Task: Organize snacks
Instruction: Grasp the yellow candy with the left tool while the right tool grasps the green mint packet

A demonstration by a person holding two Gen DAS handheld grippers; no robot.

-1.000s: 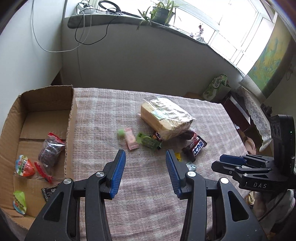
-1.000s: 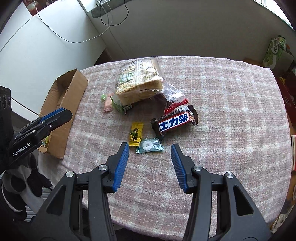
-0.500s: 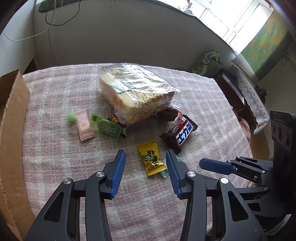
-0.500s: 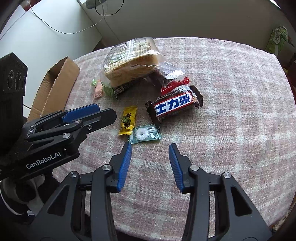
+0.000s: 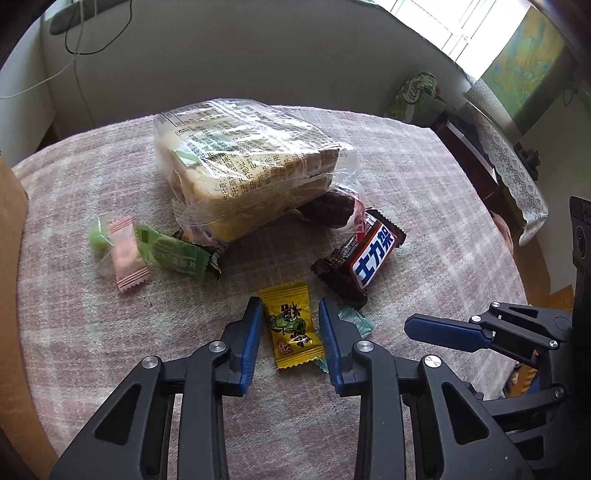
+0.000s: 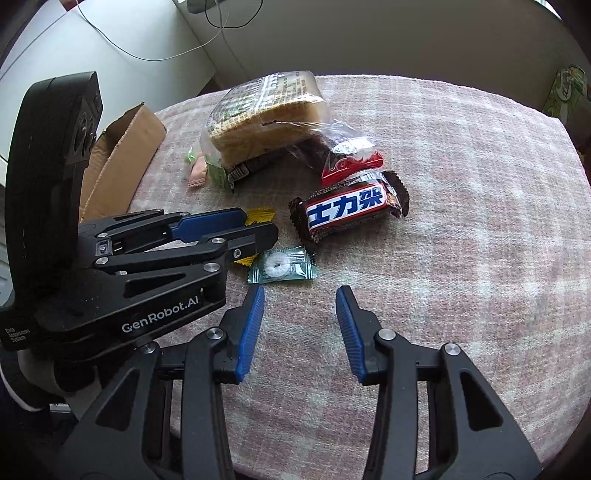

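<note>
Near the table's front edge, the yellow candy [image 5: 291,325] is lying between the left gripper's [image 5: 290,314] pads; the jaws have just been closing around it, though contact is unclear. Beside it, the right gripper [image 6: 300,295] is hovering open over the tablecloth [image 6: 461,258], near the mint [image 6: 282,265].

Daylight pours in from the window [image 5: 458,33] behind the table [image 5: 424,177], blown out white. Soft shadows under the bread bag [image 5: 251,162], glare on its plastic. Fisheye bends the edges; corners vignette dark.
</note>
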